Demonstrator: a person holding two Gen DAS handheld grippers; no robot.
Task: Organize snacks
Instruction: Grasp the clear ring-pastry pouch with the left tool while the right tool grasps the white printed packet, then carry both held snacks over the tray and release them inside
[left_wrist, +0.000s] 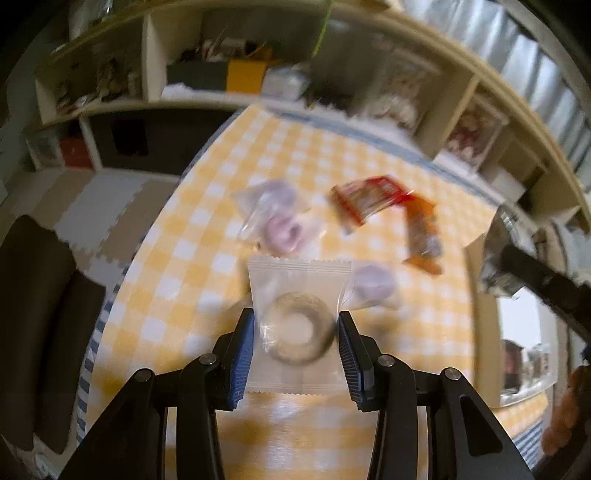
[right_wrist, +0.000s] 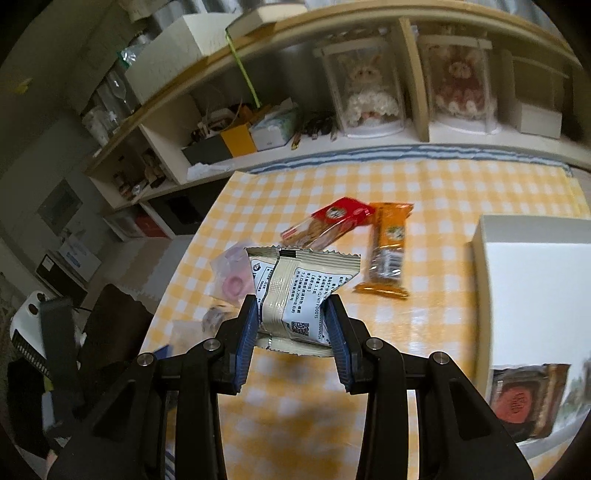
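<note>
My left gripper (left_wrist: 296, 325) is shut on a clear packet holding a pale ring snack (left_wrist: 299, 328), held above the yellow checked table (left_wrist: 177, 280). My right gripper (right_wrist: 291, 317) is shut on a cream foil snack packet (right_wrist: 299, 291) with printed text facing me. On the table lie pink ring snacks in clear packets (left_wrist: 277, 221) (right_wrist: 232, 282), a red packet (left_wrist: 365, 195) (right_wrist: 328, 221) and an orange bar packet (left_wrist: 423, 232) (right_wrist: 388, 251). Another purple ring packet (left_wrist: 373, 284) lies right of my left gripper.
A white box (right_wrist: 532, 295) stands on the table at the right, with a red-lidded item (right_wrist: 517, 402) at its front. Cream shelves (right_wrist: 295, 147) with dolls and boxes run behind the table. The table's left edge drops to a foam floor mat (left_wrist: 107, 199).
</note>
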